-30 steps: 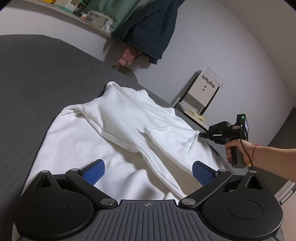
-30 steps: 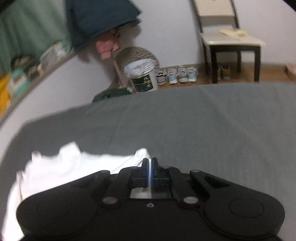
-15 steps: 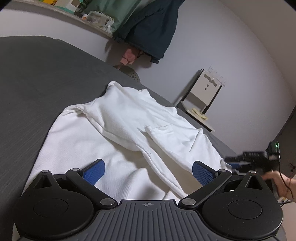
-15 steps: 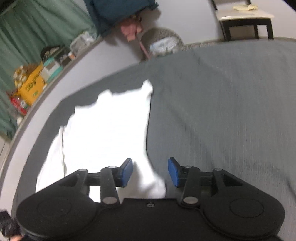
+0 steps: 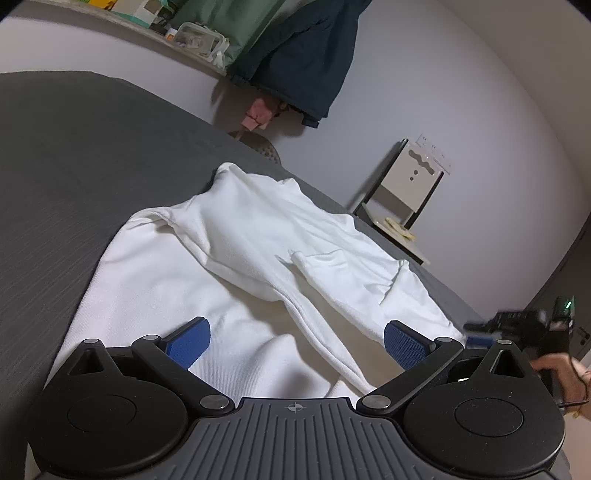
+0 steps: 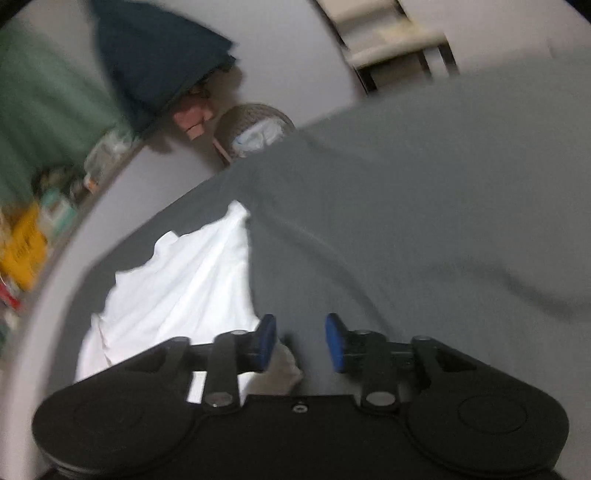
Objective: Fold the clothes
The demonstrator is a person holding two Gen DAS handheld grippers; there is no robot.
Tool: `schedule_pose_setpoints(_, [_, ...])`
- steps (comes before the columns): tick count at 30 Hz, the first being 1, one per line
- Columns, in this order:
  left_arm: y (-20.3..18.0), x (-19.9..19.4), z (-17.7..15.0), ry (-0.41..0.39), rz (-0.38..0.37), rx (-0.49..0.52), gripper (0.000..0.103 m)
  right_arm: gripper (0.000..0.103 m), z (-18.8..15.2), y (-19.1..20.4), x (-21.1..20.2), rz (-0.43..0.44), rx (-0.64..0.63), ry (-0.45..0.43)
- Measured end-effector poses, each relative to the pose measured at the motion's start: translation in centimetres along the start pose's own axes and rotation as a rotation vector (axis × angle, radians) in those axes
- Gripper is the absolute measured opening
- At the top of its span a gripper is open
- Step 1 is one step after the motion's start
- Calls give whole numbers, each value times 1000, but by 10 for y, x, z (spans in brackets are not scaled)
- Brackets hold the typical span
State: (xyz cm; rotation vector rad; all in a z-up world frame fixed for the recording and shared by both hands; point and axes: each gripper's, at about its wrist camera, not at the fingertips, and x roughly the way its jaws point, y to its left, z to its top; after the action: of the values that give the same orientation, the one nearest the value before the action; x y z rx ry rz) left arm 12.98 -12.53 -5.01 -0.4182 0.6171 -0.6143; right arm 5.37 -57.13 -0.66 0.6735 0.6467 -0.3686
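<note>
A white garment [image 5: 258, 251] lies spread on the dark grey bed [image 5: 74, 147], with one sleeve [image 5: 332, 273] folded across its body. My left gripper [image 5: 297, 341] hovers open and wide over the near hem with nothing between its blue pads. My right gripper [image 6: 301, 341] sits off the garment's right side. Its jaws are opening, with only grey sheet showing in the gap. A corner of the white garment [image 6: 184, 280] lies just beneath its left pad. In the left wrist view the right gripper [image 5: 474, 332] shows at the far right, held by a hand [image 5: 565, 376].
A chair [image 5: 406, 199] stands past the bed's far edge. A dark jacket [image 5: 306, 59] and green cloth hang on the wall above a cluttered shelf [image 5: 192, 33]. A woven basket [image 6: 255, 125] sits on the floor beyond the bed.
The right gripper went from shut on the garment's edge to open, letting the cloth go, and drew back toward the near right. The left gripper and the garment's body stayed put.
</note>
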Motion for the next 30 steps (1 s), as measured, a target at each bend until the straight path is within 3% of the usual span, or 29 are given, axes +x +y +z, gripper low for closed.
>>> schedule_pose_setpoints(2, [0, 0, 1, 1, 2, -7, 103, 36, -2, 48, 2, 48, -124, 38])
schedule_pose_setpoints(5, [5, -6, 5, -27, 10, -76, 103, 58, -25, 141, 8, 179, -335, 133])
schedule_pose_setpoints(6, [8, -12, 9, -64, 23, -117, 103, 65, -37, 170, 10, 220, -403, 153])
schedule_pose_setpoints(8, [17, -25, 14, -150, 44, -163, 103, 66, -65, 224, 17, 274, -521, 187])
schedule_pose_setpoints(11, [26, -43, 21, -249, 100, -168, 103, 66, -110, 281, 38, 228, -696, 170])
schedule_pose_setpoints(13, [31, -49, 23, -273, 111, -187, 103, 63, -136, 297, 57, 133, -799, 134])
schedule_pose_setpoints(14, [34, -50, 24, -275, 108, -203, 103, 51, -145, 300, 66, 98, -833, 131])
schedule_pose_setpoints(15, [36, -51, 24, -276, 105, -218, 103, 24, -150, 298, 72, 76, -834, 132])
schedule_pose_setpoints(16, [37, -51, 24, -276, 104, -229, 103, 13, -151, 290, 71, 67, -804, 114])
schedule_pose_setpoints(19, [38, -53, 27, -282, 101, -233, 103, 5, -143, 253, 31, 73, -596, -32])
schedule_pose_setpoints(23, [39, -57, 30, -306, 91, -244, 103, 5, -139, 179, -49, 83, -225, -178])
schedule_pose_setpoints(25, [39, -56, 31, -309, 94, -244, 103, 6, -156, 140, -79, 50, -75, -191])
schedule_pose_setpoints(27, [36, -56, 30, -306, 92, -239, 103, 10, -170, 122, -92, 19, -42, -172])
schedule_pose_setpoints(28, [34, -56, 29, -304, 91, -236, 103, 15, -175, 118, -95, 10, -51, -158])
schedule_pose_setpoints(29, [32, -56, 29, -302, 90, -233, 103, 42, -179, 119, -96, 6, -79, -149])
schedule_pose_setpoints(30, [29, -57, 28, -300, 88, -222, 103, 60, -178, 132, -94, 15, -144, -149])
